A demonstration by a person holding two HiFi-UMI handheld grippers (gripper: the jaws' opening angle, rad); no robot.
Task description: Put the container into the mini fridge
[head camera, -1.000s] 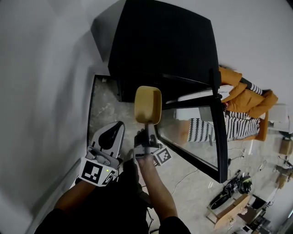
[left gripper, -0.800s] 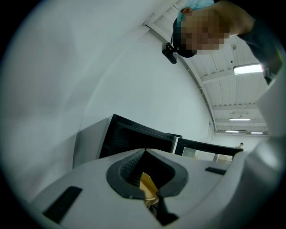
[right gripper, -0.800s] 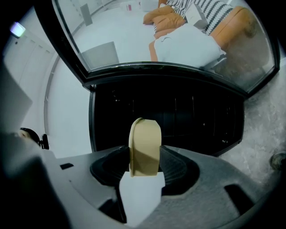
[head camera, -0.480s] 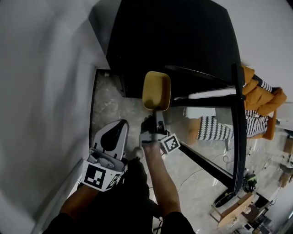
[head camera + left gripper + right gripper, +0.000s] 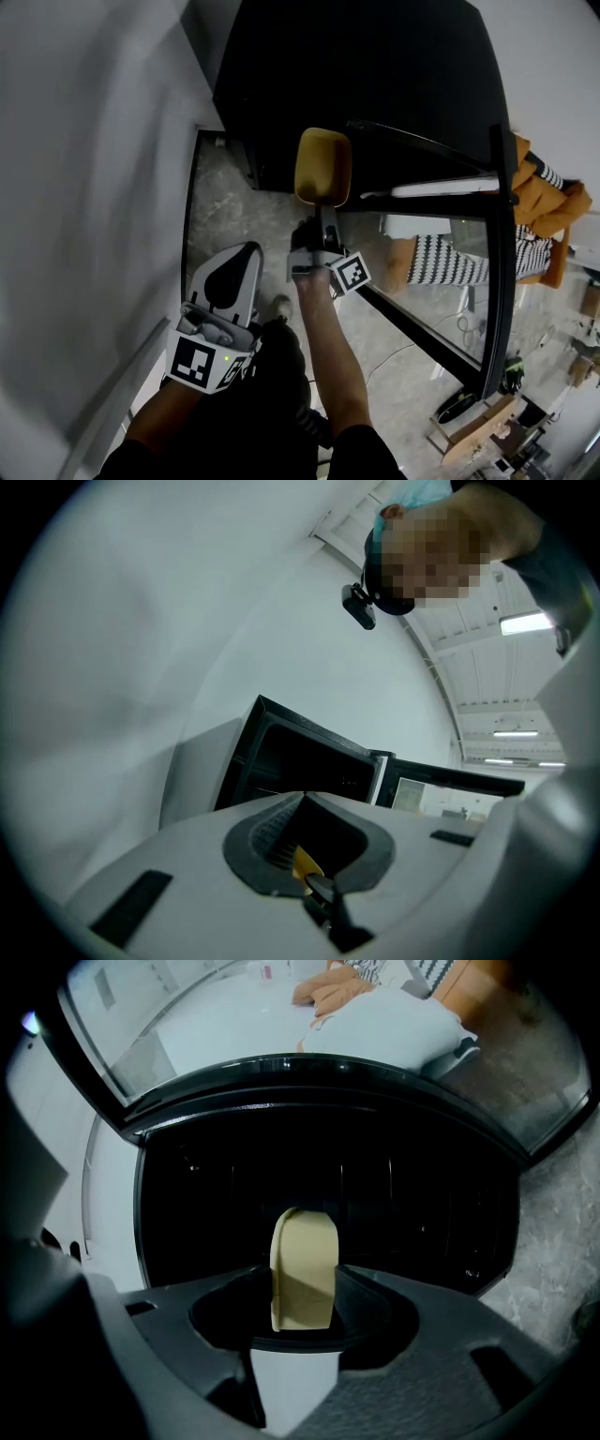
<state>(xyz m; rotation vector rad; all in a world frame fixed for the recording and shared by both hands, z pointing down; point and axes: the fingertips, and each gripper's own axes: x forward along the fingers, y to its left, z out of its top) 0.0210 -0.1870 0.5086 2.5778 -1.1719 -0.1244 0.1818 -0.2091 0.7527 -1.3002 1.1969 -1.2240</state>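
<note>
The yellow container (image 5: 323, 167) stands upright in my right gripper (image 5: 322, 210), which is shut on its lower end. It hangs just in front of the black mini fridge (image 5: 356, 75), whose glass door (image 5: 441, 272) is swung open to the right. In the right gripper view the container (image 5: 305, 1269) sits between the jaws of the right gripper (image 5: 305, 1309), with the fridge's dark open inside (image 5: 403, 1204) straight behind it. My white left gripper (image 5: 246, 253) is lower left, shut and holding nothing. In its own view the left gripper (image 5: 302, 797) points at the fridge (image 5: 300, 761).
A pale wall (image 5: 84, 187) runs along the left. Grey marbled floor (image 5: 220, 216) lies below the fridge. Orange and striped cloth (image 5: 544, 206) shows by the door's far edge. Clutter (image 5: 469, 422) lies on the floor at lower right.
The right gripper has carried the container closer to the fridge's opening, up and right in the head view. The fridge now fills more of that view. The left gripper has hardly shifted.
</note>
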